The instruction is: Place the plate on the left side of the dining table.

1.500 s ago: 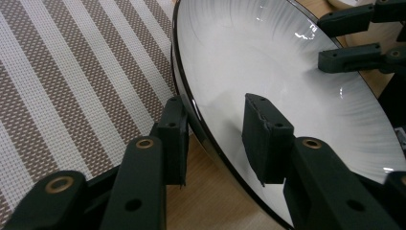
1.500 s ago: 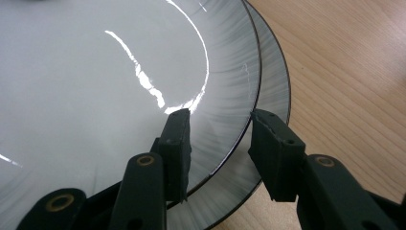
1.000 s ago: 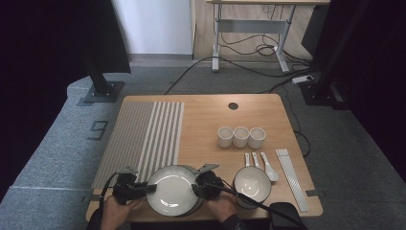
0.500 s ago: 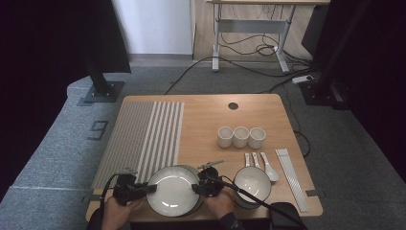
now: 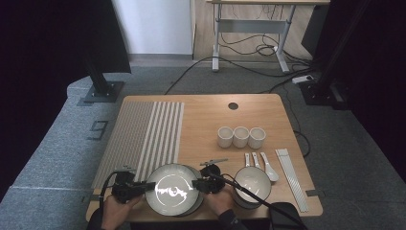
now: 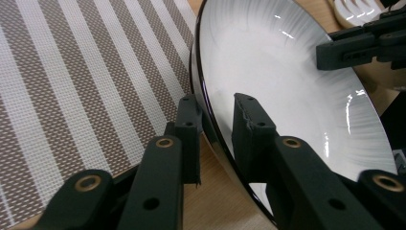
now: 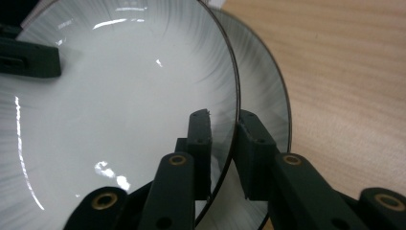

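Little is changing since a second ago: both grippers are staying clamped on the same plate at the near edge of the table (image 5: 206,108), and the plate is sitting in almost the same spot.

The left gripper (image 5: 143,186) is gripping the top plate (image 5: 170,194) by its left rim; in the left gripper view the dark rim is running between the two jaws, one finger (image 6: 187,125) outside over the striped placemat (image 5: 143,136), the other inside on the white face. The right gripper (image 5: 197,184) is pinching the opposite rim, jaws nearly closed, one inside the plate and one outside. Under that edge, a second plate (image 7: 268,91) is lying on the wood. A bowl (image 5: 252,184) is standing just right of the plates, with three cups (image 5: 241,136) beyond it.
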{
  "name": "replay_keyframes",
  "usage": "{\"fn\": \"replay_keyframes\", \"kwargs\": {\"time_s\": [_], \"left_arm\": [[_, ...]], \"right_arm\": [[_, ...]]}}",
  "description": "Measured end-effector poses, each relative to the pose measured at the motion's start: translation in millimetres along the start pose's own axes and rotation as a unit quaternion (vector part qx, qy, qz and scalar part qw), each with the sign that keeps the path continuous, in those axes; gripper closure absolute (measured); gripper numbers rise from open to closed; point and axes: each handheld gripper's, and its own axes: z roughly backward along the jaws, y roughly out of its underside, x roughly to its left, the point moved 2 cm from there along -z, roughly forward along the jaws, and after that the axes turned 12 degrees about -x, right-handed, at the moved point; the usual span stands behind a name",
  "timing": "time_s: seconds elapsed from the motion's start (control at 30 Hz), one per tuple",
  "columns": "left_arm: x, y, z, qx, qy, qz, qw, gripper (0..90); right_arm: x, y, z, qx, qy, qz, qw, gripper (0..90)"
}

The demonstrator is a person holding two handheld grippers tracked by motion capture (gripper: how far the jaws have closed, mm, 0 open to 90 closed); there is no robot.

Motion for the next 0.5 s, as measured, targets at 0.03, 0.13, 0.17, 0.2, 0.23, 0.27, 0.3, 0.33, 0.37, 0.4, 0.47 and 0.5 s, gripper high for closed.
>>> {"fn": "replay_keyframes", "kwargs": {"time_s": [0.03, 0.13, 0.17, 0.2, 0.23, 0.27, 0.3, 0.33, 0.37, 0.4, 0.47, 0.5], "left_arm": [[0.5, -1.1, 0.9, -0.003, 0.001, 0.001, 1.0, 74.5], [1.3, -4.0, 1.9, -0.007, 0.004, 0.005, 1.0, 76.7], [1.3, -5.6, 2.0, -0.009, 0.004, 0.005, 0.9999, 77.1], [0.9, -8.1, 2.1, -0.012, 0.004, 0.005, 0.9999, 78.5], [0.9, -8.1, 2.1, -0.012, 0.004, 0.005, 0.9999, 79.1], [0.5, -10.0, 1.7, -0.013, 0.003, 0.004, 0.9999, 79.1], [0.3, -11.6, 1.3, -0.014, 0.001, 0.003, 0.9999, 80.1], [0.2, -14.3, 0.6, -0.019, 0.006, 0.004, 0.9998, 81.6], [0.2, -14.3, 0.6, -0.019, 0.006, 0.004, 0.9998, 83.4], [-0.6, -16.1, -0.2, -0.024, 0.007, 0.003, 0.9997, 83.4], [-1.5, -18.5, -2.2, -0.023, 0.002, 0.001, 0.9997, 84.3], [-0.9, -19.8, -3.0, -0.025, 0.0, 0.002, 0.9997, 84.8]], "right_arm": [[0.3, -1.9, 1.4, -0.006, -0.001, -0.001, 1.0, 78.3], [2.2, -9.4, 6.5, -0.025, 0.003, 0.006, 0.9997, 80.7], [2.7, -11.2, 7.7, -0.029, 0.004, 0.009, 0.9995, 81.3], [4.6, -16.4, 11.4, -0.04, 0.009, 0.021, 0.9989, 82.5], [4.6, -16.4, 11.4, -0.04, 0.009, 0.021, 0.9989, 82.5], [5.9, -19.1, 13.6, -0.046, 0.014, 0.028, 0.9985, 83.0], [7.3, -25.4, 18.2, -0.058, 0.015, 0.035, 0.9976, 84.0], [7.4, -27.1, 19.3, -0.061, 0.017, 0.037, 0.9973, 84.0], [7.4, -27.1, 19.3, -0.061, 0.017, 0.037, 0.9973, 84.0], [7.3, -28.9, 20.4, -0.063, 0.022, 0.044, 0.9968, 84.0], [7.0, -31.0, 21.5, -0.063, 0.03, 0.054, 0.9961, 84.0], [6.8, -31.2, 21.4, -0.063, 0.033, 0.061, 0.9956, 84.1]]}}
